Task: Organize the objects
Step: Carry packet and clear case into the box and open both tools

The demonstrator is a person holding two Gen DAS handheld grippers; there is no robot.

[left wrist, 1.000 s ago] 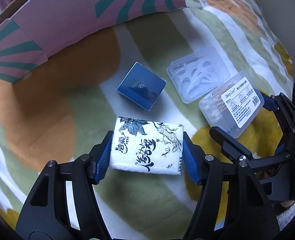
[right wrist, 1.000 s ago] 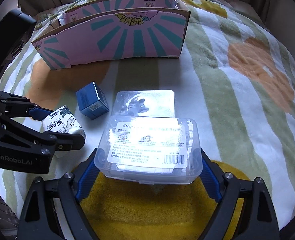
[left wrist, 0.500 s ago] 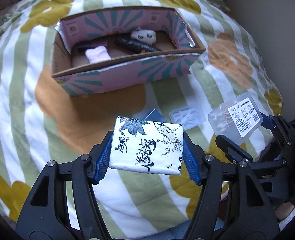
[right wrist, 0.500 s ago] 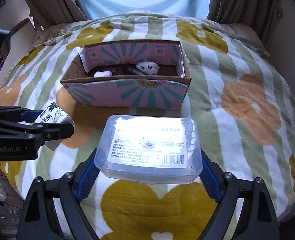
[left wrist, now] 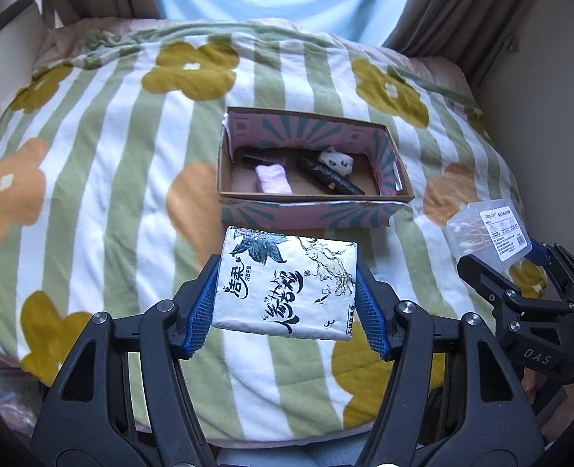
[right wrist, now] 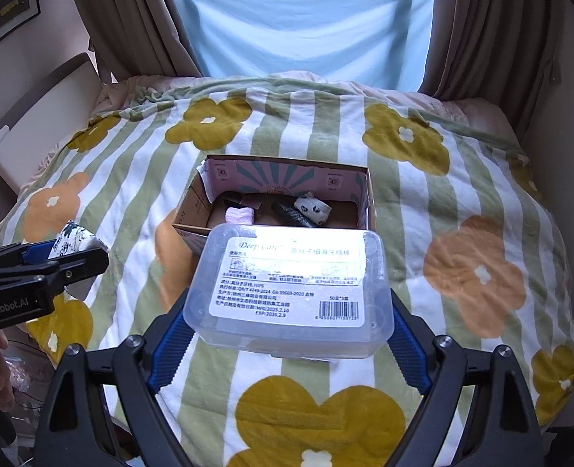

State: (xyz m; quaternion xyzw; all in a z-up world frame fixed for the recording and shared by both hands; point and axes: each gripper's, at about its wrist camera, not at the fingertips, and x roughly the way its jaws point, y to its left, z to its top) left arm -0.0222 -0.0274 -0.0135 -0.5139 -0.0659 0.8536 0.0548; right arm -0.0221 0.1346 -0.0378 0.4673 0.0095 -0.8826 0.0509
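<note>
Floral blanket (left wrist: 104, 179) under cardboard box (left wrist: 306, 215)

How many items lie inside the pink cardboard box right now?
4: a dark tube at the back left, a pale pink pad in front of it, a long black patterned item centre, a white spotted item behind it. Others may be hidden behind the box's near wall.

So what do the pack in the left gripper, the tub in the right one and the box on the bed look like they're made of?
Pack: soft glossy plastic film, probably over tissues; it wrinkles and dents between the pads.
Tub: rigid clear plastic with a paper label; you can see through its walls and the lid glares.
Box: printed cardboard; brown raw board shows inside and at the cut edges.
</note>
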